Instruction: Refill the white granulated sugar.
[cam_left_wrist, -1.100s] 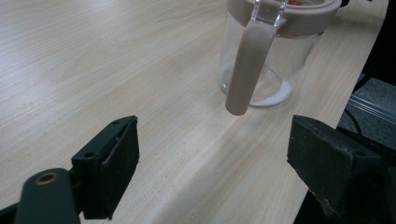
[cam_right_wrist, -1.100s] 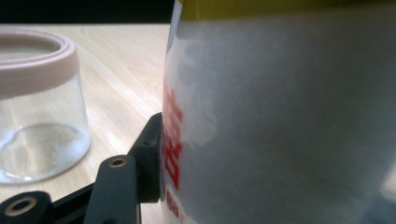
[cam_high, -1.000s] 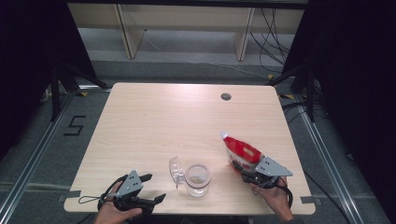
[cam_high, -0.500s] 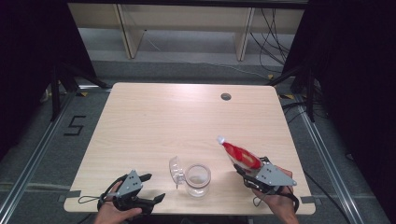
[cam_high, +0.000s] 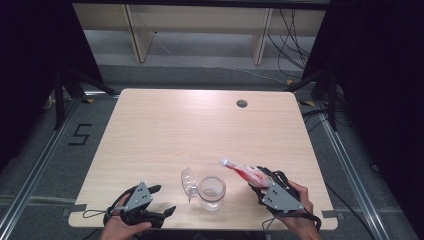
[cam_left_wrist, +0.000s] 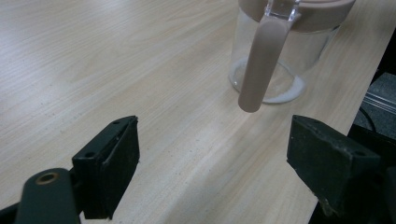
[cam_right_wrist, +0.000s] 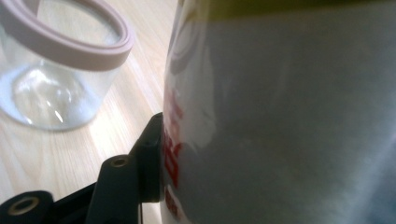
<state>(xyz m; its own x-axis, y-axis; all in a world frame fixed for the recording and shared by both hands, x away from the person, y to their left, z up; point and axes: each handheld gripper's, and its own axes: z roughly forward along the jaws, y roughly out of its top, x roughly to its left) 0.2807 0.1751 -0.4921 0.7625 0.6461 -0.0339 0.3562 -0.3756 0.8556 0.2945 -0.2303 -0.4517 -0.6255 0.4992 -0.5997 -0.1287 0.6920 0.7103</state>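
Your right gripper (cam_high: 256, 177) held the red-and-white pouch (cam_high: 243, 171), jaws clamped on its lower part, one black pad pressed flat against its side in the right gripper view (cam_right_wrist: 152, 158). The pouch lay tilted, its narrow white tip pointing up-left toward the glass jar (cam_high: 211, 192). Against the frame a second earlier, you had drawn that hand back toward the near table edge and lifted it; the pouch went with it and now sat closer to the jar, its tip just right of the jar's rim, not touching. The grip width looked unchanged.

The jar stood upright on the table (cam_high: 200, 125) near the front edge, its hinged lid (cam_high: 187, 183) swung open to the left. In the right gripper view the jar's pale rim (cam_right_wrist: 84, 44) showed just beside the pouch (cam_right_wrist: 280, 116), jar empty.

Your left gripper (cam_high: 160, 201) rested at the front-left corner, same spot as before. Its jaws stood wide apart with nothing between them; in the left gripper view they framed bare tabletop (cam_left_wrist: 93, 60), with the jar (cam_left_wrist: 285, 51) ahead and its lid clasp (cam_left_wrist: 260, 65) hanging down the front.
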